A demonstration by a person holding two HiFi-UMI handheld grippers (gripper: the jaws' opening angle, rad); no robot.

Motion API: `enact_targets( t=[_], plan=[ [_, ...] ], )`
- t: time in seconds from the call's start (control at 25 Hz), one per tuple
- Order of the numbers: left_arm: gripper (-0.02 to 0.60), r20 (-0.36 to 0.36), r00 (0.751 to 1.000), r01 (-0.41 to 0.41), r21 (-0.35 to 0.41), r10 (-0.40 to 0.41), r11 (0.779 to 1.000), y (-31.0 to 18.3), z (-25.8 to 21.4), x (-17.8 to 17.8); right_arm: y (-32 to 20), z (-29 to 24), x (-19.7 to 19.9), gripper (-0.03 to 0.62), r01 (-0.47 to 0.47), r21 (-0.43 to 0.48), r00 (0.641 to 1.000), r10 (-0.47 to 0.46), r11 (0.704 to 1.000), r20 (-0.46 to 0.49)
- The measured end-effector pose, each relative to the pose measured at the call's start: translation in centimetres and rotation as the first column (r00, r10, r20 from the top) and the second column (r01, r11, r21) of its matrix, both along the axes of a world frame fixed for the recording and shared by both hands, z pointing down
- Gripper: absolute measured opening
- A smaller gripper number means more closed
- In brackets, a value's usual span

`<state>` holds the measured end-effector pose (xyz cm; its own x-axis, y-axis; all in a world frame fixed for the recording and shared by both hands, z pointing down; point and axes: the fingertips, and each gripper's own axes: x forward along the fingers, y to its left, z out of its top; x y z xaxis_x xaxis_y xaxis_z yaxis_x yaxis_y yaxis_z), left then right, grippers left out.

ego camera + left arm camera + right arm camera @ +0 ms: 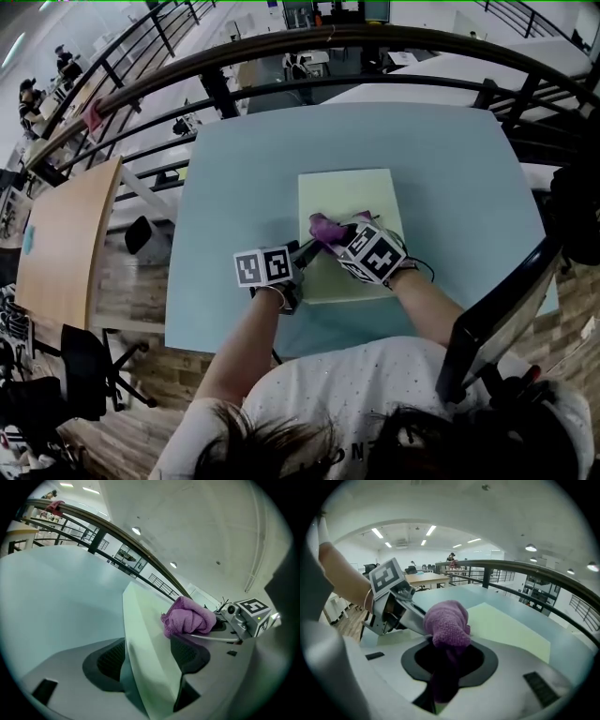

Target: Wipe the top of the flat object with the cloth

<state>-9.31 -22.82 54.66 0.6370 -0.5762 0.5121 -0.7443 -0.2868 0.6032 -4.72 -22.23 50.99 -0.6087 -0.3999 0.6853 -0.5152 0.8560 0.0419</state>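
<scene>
While the left gripper (302, 250) sits at the near left edge of the board (345, 202), its jaws stand one on each side of that edge and close on it, so the pale green board fills the gap between them (in the left gripper view the board runs straight out ahead from the jaws). The board lies on a light blue table (234, 187). Just ahead of the left gripper's tips and to their right, the purple cloth (187, 617) rests bunched on the board's top. It sticks out in a rounded wad from the front of the right gripper (445, 663), whose jaws are closed tight on its lower part, with a strip of cloth trailing back between them. Ahead of that gripper and to its right, past the wad, the bare top of the board stretches away. The tips of the two grippers are near each other, with the cloth between them.
</scene>
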Motion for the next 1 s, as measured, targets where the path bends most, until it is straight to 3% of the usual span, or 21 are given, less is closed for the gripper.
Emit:
enact_targets(
  t=[0.2, 0.6, 0.68, 0.8, 0.88, 1.0],
  plan=[
    [0.299, 0.002, 1.0, 0.0, -0.003, 0.0, 1.0, -0.5, 0.5, -0.8, -1.2, 0.5, 2.8, 0.091, -0.028, 0.076, 0.994, 0.036, 0.997, -0.107],
    [0.299, -0.003, 1.0, 0.005, -0.002, -0.005, 1.0, -0.4, 0.4, -0.8, -1.2, 0.1, 12.2, 0.091, -0.195, 0.136, 0.962, 0.217, 0.971, -0.168],
    [0.299, -0.005, 1.0, 0.005, -0.002, -0.005, 1.0, -0.3, 0.4, -0.7, -1.2, -0.2, 14.1, 0.091, -0.255, 0.153, 0.945, 0.28, 0.955, -0.167],
    [0.299, -0.008, 1.0, 0.004, -0.001, -0.004, 1.0, -0.3, 0.3, -0.6, -1.7, -0.7, 17.4, 0.089, -0.383, 0.178, 0.893, 0.413, 0.906, -0.181],
    [0.299, -0.009, 1.0, 0.004, -0.005, -0.004, 1.0, -0.3, 0.3, -0.5, -2.5, -2.2, 18.2, 0.089, -0.448, 0.186, 0.876, 0.471, 0.875, -0.105],
    [0.299, -0.007, 1.0, 0.004, -0.005, -0.004, 1.0, -0.4, 0.2, -0.4, -3.8, -7.2, 15.3, 0.091, -0.491, 0.123, 0.862, 0.462, 0.862, 0.208]
  ],
)
